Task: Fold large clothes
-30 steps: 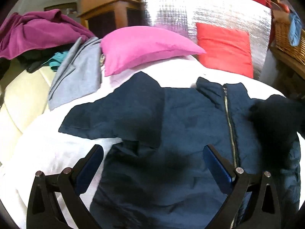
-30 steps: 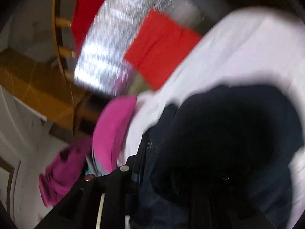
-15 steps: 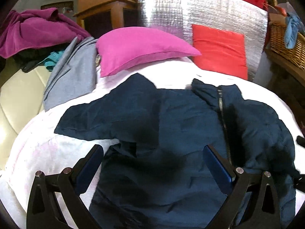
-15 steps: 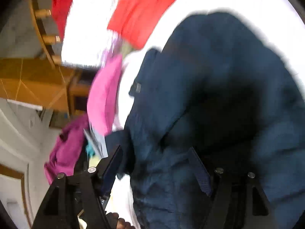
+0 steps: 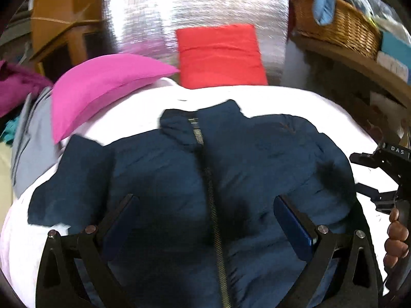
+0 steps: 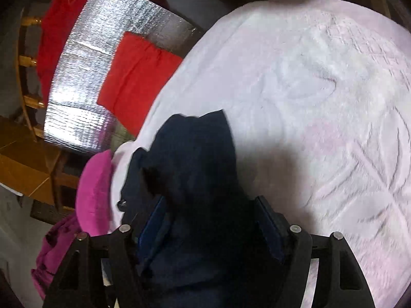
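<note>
- While the navy jacket lies zipped on the white bedspread, the left gripper hovers wide above it;
- right gripper spread, jacket fabric between its fingers, grip uncertain;
- wicker basket holds blue cloth.

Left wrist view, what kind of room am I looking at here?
Probably a bedroom or living space: a navy jacket lies on a white bedspread, with a pink pillow and a wicker basket nearby.
</note>
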`<state>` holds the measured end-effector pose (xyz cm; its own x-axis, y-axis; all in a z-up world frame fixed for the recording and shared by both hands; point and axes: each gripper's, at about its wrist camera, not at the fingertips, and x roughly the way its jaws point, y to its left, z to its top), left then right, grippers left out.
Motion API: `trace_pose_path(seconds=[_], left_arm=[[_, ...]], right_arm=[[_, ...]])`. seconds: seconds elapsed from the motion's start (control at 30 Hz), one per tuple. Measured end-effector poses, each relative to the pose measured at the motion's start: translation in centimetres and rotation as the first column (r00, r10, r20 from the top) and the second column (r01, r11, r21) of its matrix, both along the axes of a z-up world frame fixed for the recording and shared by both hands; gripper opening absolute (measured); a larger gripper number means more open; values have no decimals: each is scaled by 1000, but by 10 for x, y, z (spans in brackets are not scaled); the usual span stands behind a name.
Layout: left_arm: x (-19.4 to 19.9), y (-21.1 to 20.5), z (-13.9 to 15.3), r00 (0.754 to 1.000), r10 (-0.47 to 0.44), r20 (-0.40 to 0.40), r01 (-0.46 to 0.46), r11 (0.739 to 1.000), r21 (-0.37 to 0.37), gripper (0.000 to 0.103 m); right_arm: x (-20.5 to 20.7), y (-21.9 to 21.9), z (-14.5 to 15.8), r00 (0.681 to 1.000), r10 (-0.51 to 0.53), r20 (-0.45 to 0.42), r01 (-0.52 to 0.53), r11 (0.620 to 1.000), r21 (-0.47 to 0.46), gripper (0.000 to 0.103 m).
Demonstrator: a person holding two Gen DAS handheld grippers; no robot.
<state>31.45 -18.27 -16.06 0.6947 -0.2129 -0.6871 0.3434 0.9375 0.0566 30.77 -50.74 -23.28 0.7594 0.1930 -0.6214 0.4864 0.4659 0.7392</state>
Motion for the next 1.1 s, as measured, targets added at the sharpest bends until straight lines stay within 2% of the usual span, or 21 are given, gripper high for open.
trace_pose_path(seconds=[0.13, 0.17, 0.23, 0.27, 0.33, 0.4, 0.5, 0.57, 0.63, 0.73, 0.97, 1.03, 1.1], left_arm=[[15, -34, -20, 998, -41, -38, 42, 999, 34, 103], [17, -39, -25, 998, -43, -40, 45, 998, 46, 100], [20, -46, -37, 997, -62, -47, 65, 996, 68, 72], [22, -47, -44, 994, -89, -66, 94, 994, 62, 50], [25, -46, -49, 994, -93, -60, 96, 994, 50, 44], [28, -40, -48, 995, -86, -55, 87, 996, 23, 33], [35, -20, -39, 995, -58, -85, 53, 997, -59, 25], [43, -4, -37, 989, -32, -144, 16, 994, -110, 25], [50, 14, -39, 973, -22, -229, -19, 984, -174, 25], [51, 37, -43, 958, 10, -286, -69, 978, -198, 25], [43, 73, -47, 944, 85, -318, -131, 983, -125, 26], [42, 84, -43, 944, 95, -317, -144, 980, -136, 33], [42, 87, -36, 950, 104, -295, -156, 975, -157, 44]], right_arm=[[14, -3, -11, 999, 22, -29, -23, 1000, -12, 55], [18, -1, -16, 998, 26, -52, -27, 999, -18, 54], [24, -2, -25, 996, 37, -77, -37, 999, -3, 52], [24, -2, -24, 996, 37, -78, -37, 999, 0, 52], [31, 1, -25, 996, 39, -83, -41, 999, -17, 52], [35, 5, -26, 995, 39, -90, -42, 998, -39, 52], [34, 5, -25, 995, 36, -96, -41, 998, -49, 52], [35, 7, -26, 994, 32, -101, -37, 998, -43, 53], [31, 6, -26, 994, 32, -108, -36, 999, -41, 52], [24, 5, -25, 993, 32, -117, -37, 998, -42, 52], [19, 5, -25, 991, 25, -134, -31, 999, -43, 51], [18, 5, -24, 990, 20, -138, -27, 999, -45, 51], [18, 6, -24, 990, 18, -142, -26, 998, -55, 51]])
